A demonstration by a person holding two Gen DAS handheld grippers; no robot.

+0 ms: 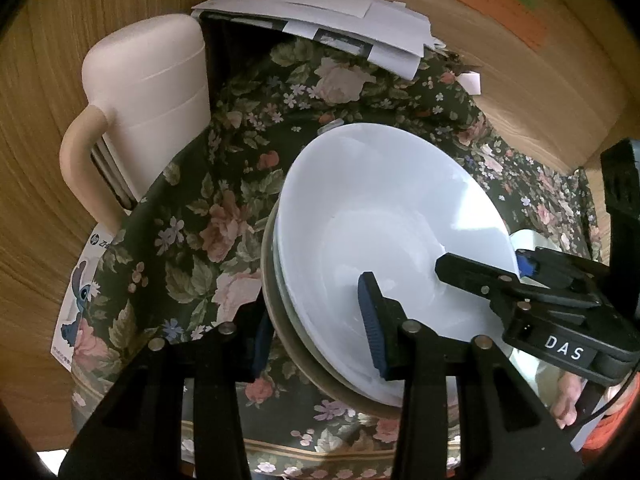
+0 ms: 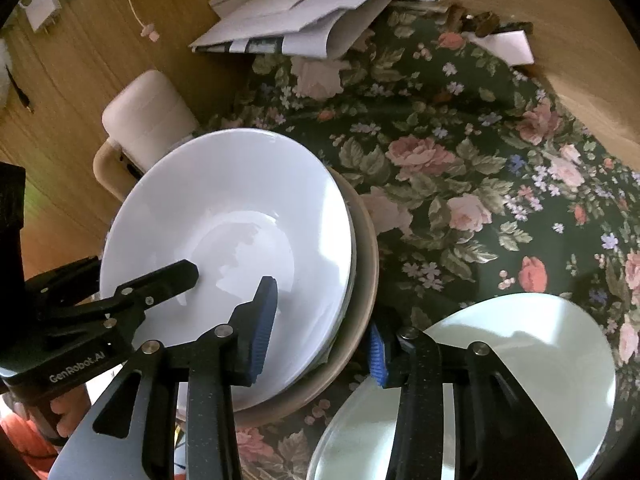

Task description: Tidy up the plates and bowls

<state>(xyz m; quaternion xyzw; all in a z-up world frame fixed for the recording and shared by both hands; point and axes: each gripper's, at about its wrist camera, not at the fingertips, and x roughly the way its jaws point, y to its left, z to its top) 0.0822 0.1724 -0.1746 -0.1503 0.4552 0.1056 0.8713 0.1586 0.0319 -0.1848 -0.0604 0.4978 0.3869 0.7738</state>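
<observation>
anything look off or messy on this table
Nothing spilled or broken. The white bowl sits nested in the tan bowl, off-centre, with both grippers straddling the stack's rims. The papers at the far edge lie in a loose, skewed pile.

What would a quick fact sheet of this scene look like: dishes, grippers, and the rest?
stack: white bowl nested in a beige bowl
other dish: pale plate beside the stack
left hand-held gripper: open, fingers straddling the stack's rim
right hand-held gripper: open, straddling the opposite rim
surface: floral tablecloth
nearby: cream jug, loose papers
</observation>
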